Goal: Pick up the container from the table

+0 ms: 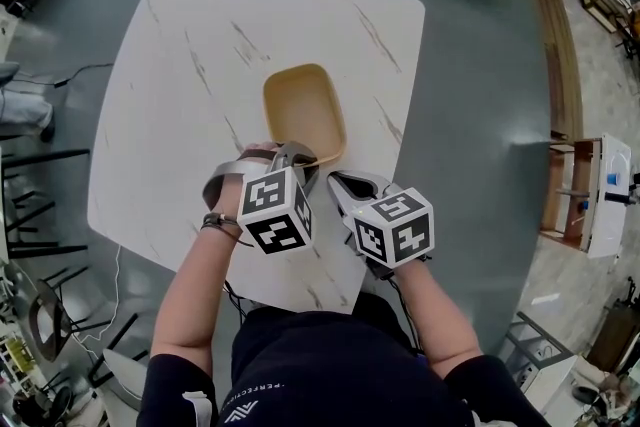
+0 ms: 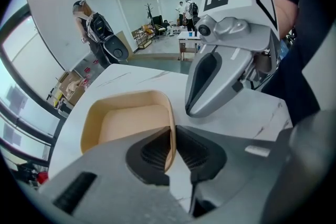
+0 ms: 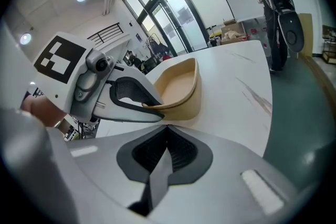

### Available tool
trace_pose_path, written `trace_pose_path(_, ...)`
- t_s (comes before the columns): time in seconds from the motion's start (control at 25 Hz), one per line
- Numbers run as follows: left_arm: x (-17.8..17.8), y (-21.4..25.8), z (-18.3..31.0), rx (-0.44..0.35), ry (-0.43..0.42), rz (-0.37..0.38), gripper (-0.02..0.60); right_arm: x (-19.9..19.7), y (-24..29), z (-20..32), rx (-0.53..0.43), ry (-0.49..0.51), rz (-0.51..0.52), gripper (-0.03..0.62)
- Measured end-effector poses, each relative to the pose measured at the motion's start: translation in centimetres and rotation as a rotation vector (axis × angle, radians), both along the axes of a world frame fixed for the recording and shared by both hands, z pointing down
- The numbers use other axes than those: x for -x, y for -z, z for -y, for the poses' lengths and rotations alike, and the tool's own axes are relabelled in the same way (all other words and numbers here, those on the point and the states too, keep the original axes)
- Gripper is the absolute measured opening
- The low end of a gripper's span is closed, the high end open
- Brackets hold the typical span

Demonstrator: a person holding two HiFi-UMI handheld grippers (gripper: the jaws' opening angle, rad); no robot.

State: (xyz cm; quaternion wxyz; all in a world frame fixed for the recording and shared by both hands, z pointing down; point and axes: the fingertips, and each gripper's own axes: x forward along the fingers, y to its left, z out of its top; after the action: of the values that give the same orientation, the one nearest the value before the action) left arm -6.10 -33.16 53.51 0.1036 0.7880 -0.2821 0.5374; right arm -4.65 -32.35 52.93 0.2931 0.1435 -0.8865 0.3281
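Your left claw (image 2: 174, 139) pinches the near wall of the tan container (image 2: 123, 123), one pad inside and one outside. Its own view shows this plainly, while the head view hides the pads under the claw's body. Your right claw (image 3: 167, 134) is pressed together and empty, just beside the left one. The container sits mid-worktop (image 1: 180, 95).

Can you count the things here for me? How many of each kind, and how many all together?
container, tan: 1
table, white: 1
grippers: 2, the left gripper and the right gripper
Total: 4
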Motion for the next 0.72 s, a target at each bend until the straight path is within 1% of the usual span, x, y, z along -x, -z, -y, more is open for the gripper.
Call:
trace_pose_path(0.2, 0.2, 0.0, -0.2, -0.022, -0.006, 0.002, 0.029, 0.2, -0.1, -0.1, -0.002, -0.001, 0.003, -0.002)
trace_pose_path(0.36, 0.8, 0.5, -0.3, -0.080, 0.004, -0.005, 0.026, 0.5, 0.2, -0.3, -0.013, 0.000, 0.005, -0.002)
trace_pose_path(0.72, 1.7, 3.5, -1.7, -0.222, 0.071, -0.045, 0.026, 0.3, 1.8, -2.1, -0.059, -0.026, -0.002, -0.002)
